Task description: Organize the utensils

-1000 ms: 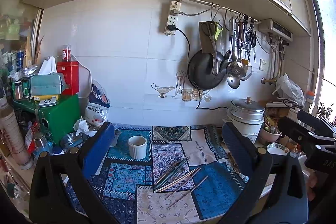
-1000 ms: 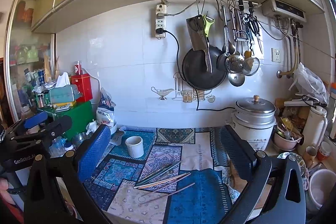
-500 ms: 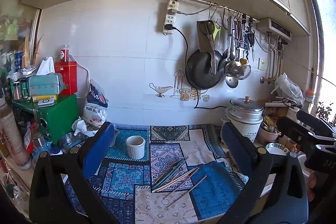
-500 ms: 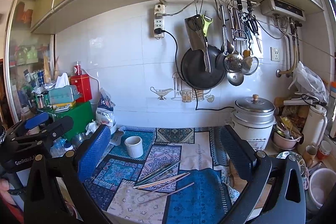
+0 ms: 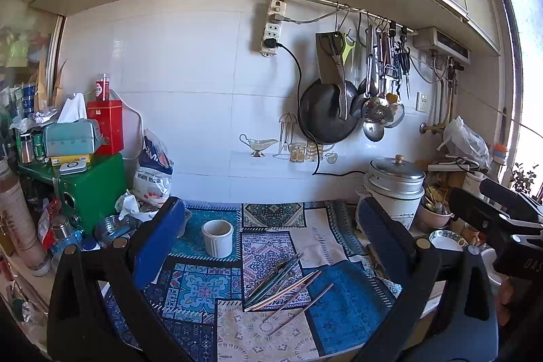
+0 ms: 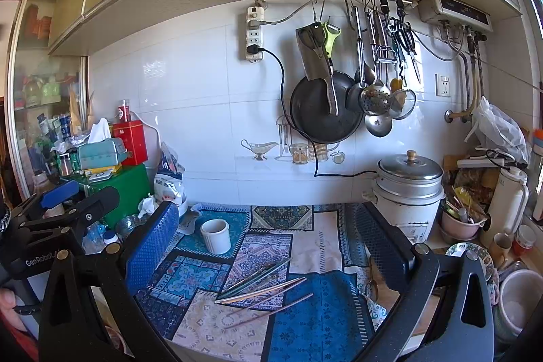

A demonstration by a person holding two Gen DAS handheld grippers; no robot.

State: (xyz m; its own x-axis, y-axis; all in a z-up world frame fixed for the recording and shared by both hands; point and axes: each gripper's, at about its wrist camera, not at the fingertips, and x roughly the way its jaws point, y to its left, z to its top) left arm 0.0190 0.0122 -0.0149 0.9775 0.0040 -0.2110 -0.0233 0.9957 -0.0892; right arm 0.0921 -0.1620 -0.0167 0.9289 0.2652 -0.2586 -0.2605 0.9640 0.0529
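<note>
Both left tongs (image 5: 268, 226) and right tongs (image 6: 271, 226) gape wide, empty, hovering above the surface. Loose thin metal chopsticks (image 5: 283, 280) lie fanned on the patchwork cloth (image 5: 197, 287), near the white ceramic cup (image 5: 217, 237). Risk: thin rods overlap, so a pinch may grab several or skate one off the cloth edge.

The left hand-held gripper (image 5: 271, 236) was held level above the table, its two blue-padded fingers (image 5: 154, 243) spread wide with nothing between them. The right hand-held gripper (image 6: 271, 236) hung beside it, jaws equally wide and empty. A fingertip (image 6: 6, 297) gripped the left handle.
</note>
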